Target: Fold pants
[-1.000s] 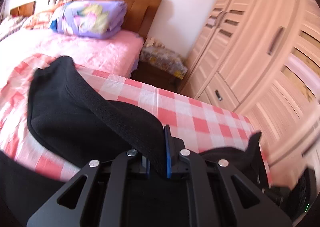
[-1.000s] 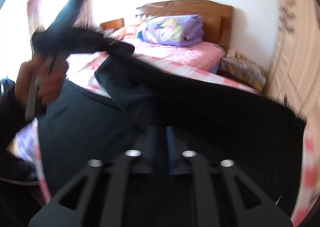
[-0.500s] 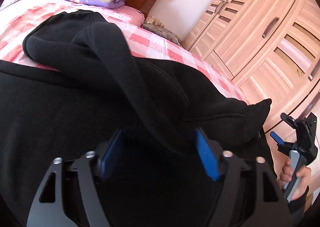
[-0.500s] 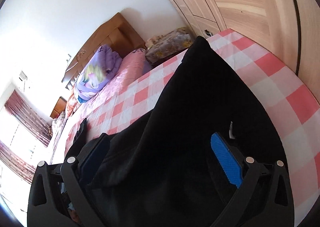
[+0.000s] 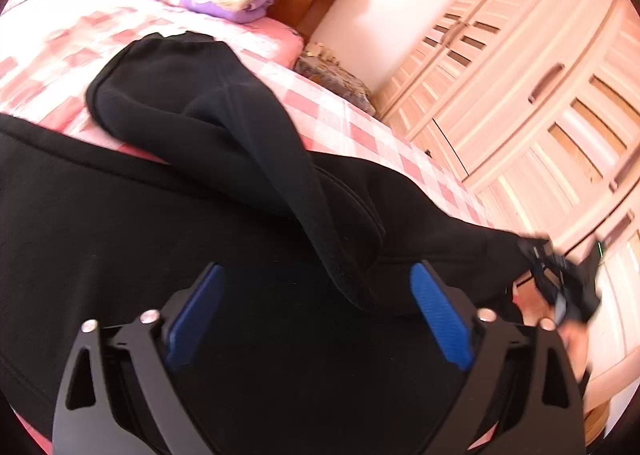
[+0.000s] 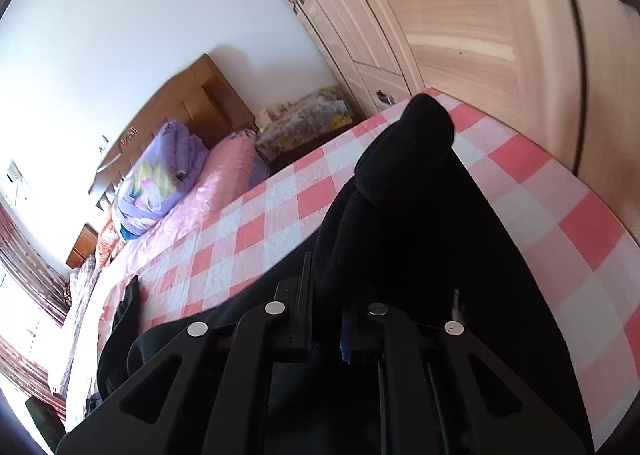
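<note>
The left gripper (image 5: 316,319) hangs with its blue pads (image 5: 438,319) spread wide and nothing pinched between them — black cloth of the pants (image 5: 224,143) only lies beneath the gap. Just ahead of its fingertips a folded strip of the pants, a leg or hem, runs away toward the upper left and ends in a rounded fold on the checked sheet (image 5: 344,115). Off to its right, at the far end of the cloth, the right gripper (image 5: 560,279) shows blurred.

In the right wrist view, the right gripper (image 6: 326,319) has its jaws drawn close together, pinching a thick ridge of the pants (image 6: 404,223) that climbs straight ahead from the fingertips to a rounded tip. The pink-and-white checked sheet (image 6: 280,215) spreads on both sides of that ridge. Farther out lie the purple quilt (image 6: 160,183) to the left against the wooden headboard (image 6: 200,95), and the wardrobe (image 6: 460,15) to the right.
</note>
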The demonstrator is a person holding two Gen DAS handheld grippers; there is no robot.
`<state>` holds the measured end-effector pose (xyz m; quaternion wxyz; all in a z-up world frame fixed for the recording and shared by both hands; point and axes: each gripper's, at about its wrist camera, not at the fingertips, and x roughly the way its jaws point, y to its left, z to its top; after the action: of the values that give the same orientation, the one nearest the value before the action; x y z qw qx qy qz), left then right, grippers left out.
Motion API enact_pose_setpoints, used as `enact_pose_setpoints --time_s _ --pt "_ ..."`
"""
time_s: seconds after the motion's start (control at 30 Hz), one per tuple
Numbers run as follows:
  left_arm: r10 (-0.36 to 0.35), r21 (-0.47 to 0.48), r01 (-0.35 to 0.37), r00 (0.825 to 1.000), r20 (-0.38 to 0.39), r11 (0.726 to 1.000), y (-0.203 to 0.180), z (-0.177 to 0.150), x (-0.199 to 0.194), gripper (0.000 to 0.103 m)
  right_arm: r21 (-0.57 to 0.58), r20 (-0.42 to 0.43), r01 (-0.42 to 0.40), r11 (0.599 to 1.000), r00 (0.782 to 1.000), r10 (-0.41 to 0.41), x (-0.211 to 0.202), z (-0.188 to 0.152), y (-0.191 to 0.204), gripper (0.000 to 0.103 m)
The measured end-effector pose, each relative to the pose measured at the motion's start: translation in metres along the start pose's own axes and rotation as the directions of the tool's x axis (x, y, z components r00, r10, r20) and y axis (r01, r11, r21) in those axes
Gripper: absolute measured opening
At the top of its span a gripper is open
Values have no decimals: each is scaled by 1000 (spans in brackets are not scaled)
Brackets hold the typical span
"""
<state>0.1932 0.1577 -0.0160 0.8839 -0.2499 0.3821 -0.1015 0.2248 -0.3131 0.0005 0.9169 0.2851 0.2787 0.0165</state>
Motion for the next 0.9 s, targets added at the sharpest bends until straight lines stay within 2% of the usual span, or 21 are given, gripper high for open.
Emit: enact_pose_setpoints --time_s 0.13,0.2,0.27,0.3,0.33,0.37,0.4,0.43,0.5,0.53,0.6,0.67,0.7,0.77,0.8,0.83,0.9 --pt "-23 -60 20 999 -46 998 -4 14 9 96 34 -3 -42 999 999 42 -19 -11 -14 13" --pt "50 -27 -52 996 -72 998 -17 21 23 96 45 -11 -55 997 998 56 -19 -8 -17 13" --pt "177 2 -178 980 -93 984 -25 24 39 92 60 -16 -67 996 998 68 -18 -4 -14 13" --pt "190 -1 -191 976 -108 982 -25 26 45 54 61 -21 -73 995 997 75 -18 0 -13 13" --pt "126 -35 -134 975 -182 990 -21 32 58 9 67 -28 -83 994 996 85 -16 4 -11 13" --pt "76 -81 -97 971 -229 992 -18 38 65 10 77 -40 -97 992 994 100 -14 9 -10 13" --pt "39 -117 -66 974 -223 991 -18 48 64 9 94 -62 -120 988 990 126 -8 17 -11 13" --pt "16 -106 -37 981 -195 994 -25 64 59 8 117 -77 -143 983 985 152 -5 23 -12 13" --pt "-5 -60 -1 995 -103 998 -47 102 40 8 160 -93 -164 974 979 180 3 33 -15 13" --pt "-39 -48 36 998 -43 998 -57 126 27 8 172 -92 -175 969 977 193 4 37 -17 13" --pt "-115 -39 116 993 21 993 -68 154 8 8 210 -67 -229 951 966 248 -5 38 -23 13" --pt "-164 19 163 985 61 986 -80 165 -15 8 225 -40 -287 931 952 303 -20 34 -28 13" --pt "-179 54 176 981 74 983 -84 162 -26 8 218 -30 -308 926 946 321 -30 31 -29 13" --pt "-200 146 184 974 102 972 -80 133 -51 9 171 -31 -340 925 936 350 -53 18 -34 13" --pt "-189 173 169 976 108 970 -76 117 -56 9 156 -42 -352 923 931 362 -61 9 -38 13" --pt "-160 201 137 982 104 970 -63 85 -64 9 145 -73 -347 927 930 360 -69 -4 -45 13" --pt "-134 204 118 989 69 972 -41 42 -67 9 114 -132 -313 943 936 327 -80 -28 -56 13"
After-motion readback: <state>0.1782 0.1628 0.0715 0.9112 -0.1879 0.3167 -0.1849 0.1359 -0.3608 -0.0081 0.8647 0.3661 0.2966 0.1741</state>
